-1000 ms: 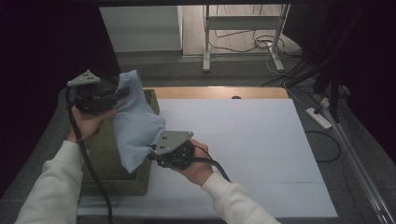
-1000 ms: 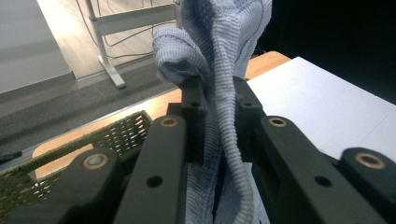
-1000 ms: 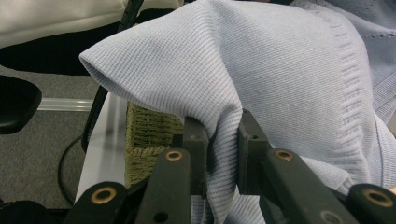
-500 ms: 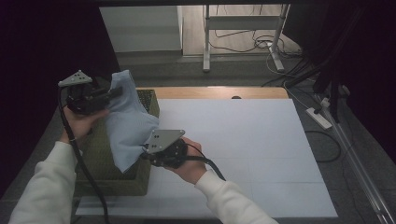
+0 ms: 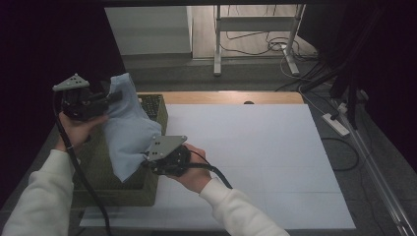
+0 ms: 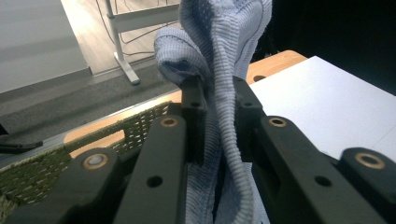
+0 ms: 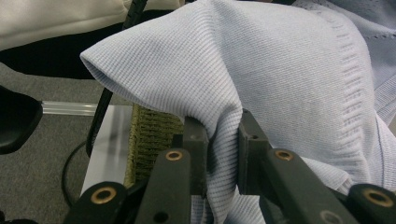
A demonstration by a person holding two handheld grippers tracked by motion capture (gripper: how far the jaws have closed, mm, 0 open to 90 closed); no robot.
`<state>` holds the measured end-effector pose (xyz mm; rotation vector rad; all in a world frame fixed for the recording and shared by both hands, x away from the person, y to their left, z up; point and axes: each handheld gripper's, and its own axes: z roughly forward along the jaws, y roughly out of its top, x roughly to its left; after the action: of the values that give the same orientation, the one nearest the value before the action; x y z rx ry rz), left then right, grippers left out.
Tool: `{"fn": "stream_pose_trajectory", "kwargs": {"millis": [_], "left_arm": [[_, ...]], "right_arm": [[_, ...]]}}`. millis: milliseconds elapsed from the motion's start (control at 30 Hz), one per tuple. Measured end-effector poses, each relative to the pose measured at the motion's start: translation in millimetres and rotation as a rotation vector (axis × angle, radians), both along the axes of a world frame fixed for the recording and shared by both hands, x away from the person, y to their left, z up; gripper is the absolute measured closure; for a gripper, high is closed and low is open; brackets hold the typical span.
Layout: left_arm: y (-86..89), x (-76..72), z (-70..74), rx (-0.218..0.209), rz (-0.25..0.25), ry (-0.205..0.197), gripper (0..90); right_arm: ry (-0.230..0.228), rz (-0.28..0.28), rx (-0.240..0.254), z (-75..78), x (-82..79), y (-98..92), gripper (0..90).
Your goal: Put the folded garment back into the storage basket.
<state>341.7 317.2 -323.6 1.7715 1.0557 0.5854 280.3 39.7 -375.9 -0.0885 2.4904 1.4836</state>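
A pale blue knitted cloth (image 5: 129, 132) hangs stretched between both grippers above an olive woven basket (image 5: 156, 114) at the table's left. My left gripper (image 5: 117, 96) is held high at the left, shut on the cloth's upper end; its jaws pinch a bunched fold of the blue cloth (image 6: 219, 88). Lower down, beside the basket's right wall, my right gripper (image 5: 149, 163) is shut on the cloth's lower edge, and the ribbed blue cloth (image 7: 261, 84) drapes over its jaws.
A white sheet (image 5: 255, 157) covers the table to the right of the basket, with a wooden edge (image 5: 231, 97) behind it. Cables (image 5: 339, 123) and a power strip lie on the floor at the right; a metal stand (image 5: 255, 29) is behind the table.
Both hands shifted a little left with the cloth between them, the left gripper farther out past the basket. The grips have not changed.
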Motion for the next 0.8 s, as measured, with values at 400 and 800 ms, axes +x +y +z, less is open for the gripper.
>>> {"fn": "stream_pose_trajectory", "kwargs": {"millis": [400, 800], "left_arm": [[10.3, -4.3, 2.8, 0.002, 0.016, -0.003, 78.8], [20.1, -7.4, 3.5, 0.005, 0.032, -0.004, 78.8]], "right_arm": [[-0.002, 0.017, -0.004, 2.2, -0.9, 12.4, 77.3], [0.000, 0.029, -0.001, 1.7, -1.8, 23.3, 77.3]]}}
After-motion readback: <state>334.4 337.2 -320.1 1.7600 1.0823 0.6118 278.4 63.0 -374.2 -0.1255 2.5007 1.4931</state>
